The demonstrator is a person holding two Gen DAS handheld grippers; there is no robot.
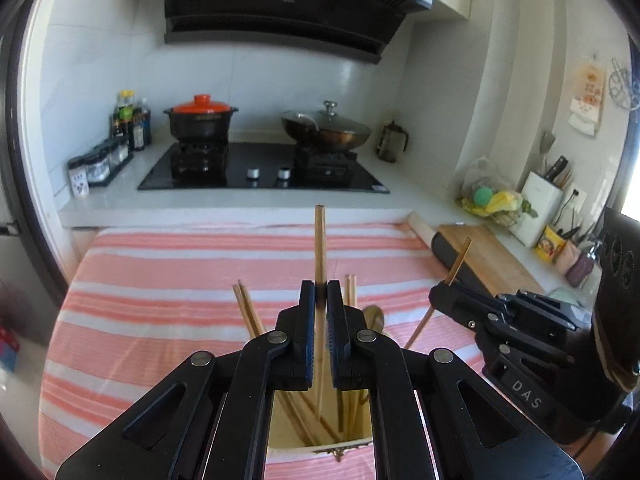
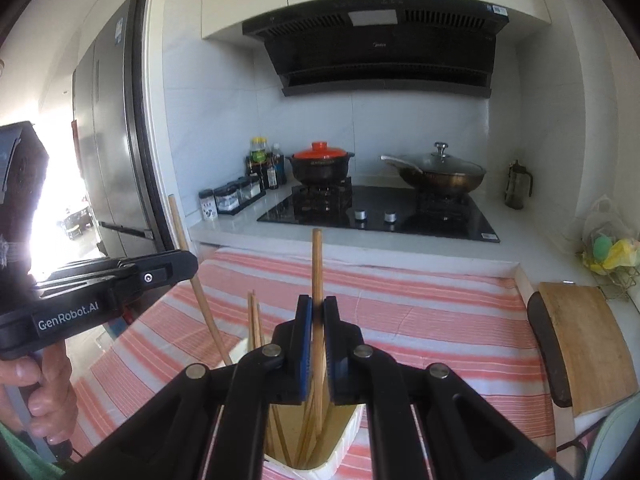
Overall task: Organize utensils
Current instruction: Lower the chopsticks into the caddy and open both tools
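Observation:
My left gripper is shut on a wooden chopstick that stands upright with its lower end inside a white utensil holder right below the fingers. My right gripper is shut on another wooden chopstick, also upright, its lower end in the same holder. Several more chopsticks and a wooden spoon stand in the holder. Each gripper shows in the other's view: the right gripper at right, the left gripper at left.
The holder stands on a pink and white striped cloth. Behind it lie the counter and black hob, with a red-lidded pot and a lidded wok. A wooden cutting board lies at the right.

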